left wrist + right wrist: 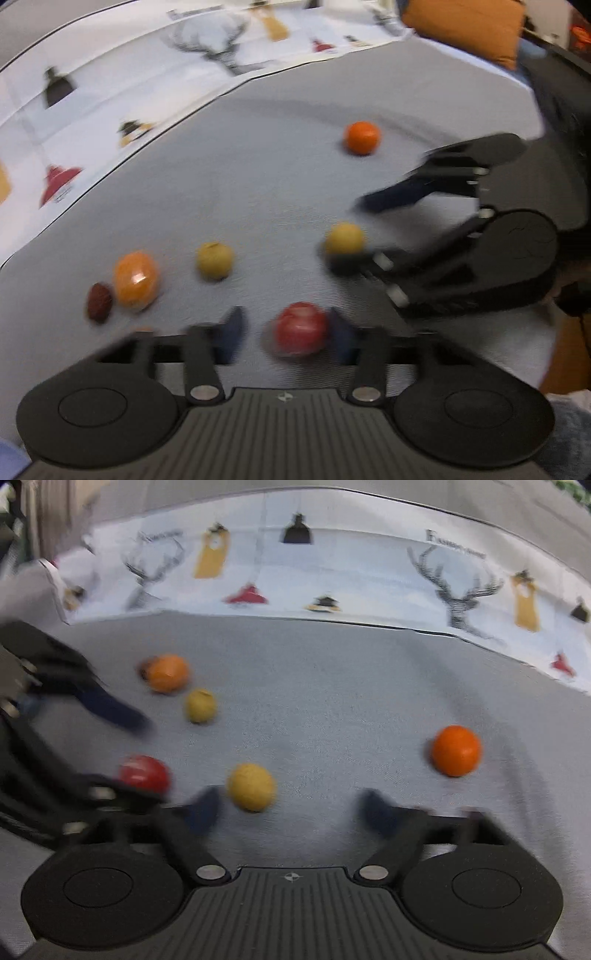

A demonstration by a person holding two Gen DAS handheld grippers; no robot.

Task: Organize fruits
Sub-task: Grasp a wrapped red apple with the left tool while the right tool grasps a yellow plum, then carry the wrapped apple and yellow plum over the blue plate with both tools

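Six fruits lie spread out on a grey cloth surface (332, 686). Both pictures are blurry.

The left gripper (288, 332) has its fingers wide apart. A red apple (302, 328) sits between them, close to the right finger. I cannot tell if that finger touches it.

The right gripper (291, 812) also has its fingers wide apart. A yellow round fruit (252, 787) lies between them, near the left finger, and nothing is held.

A second yellow fruit (215, 260) lies near the middle of the cloth. Its little stem dimple points up. Next to it, toward the left edge, is a big orange fruit (136, 278). It is a bit egg-shaped and its long side stands tilted up. A small dark red fruit (99, 302) is just beside it, maybe touching, and its long side also runs up and down in the left picture.

A bright orange (456, 750) sits alone, well apart from the others.

Along the far edge of the cloth lies a white printed sheet with deer heads (458, 590).
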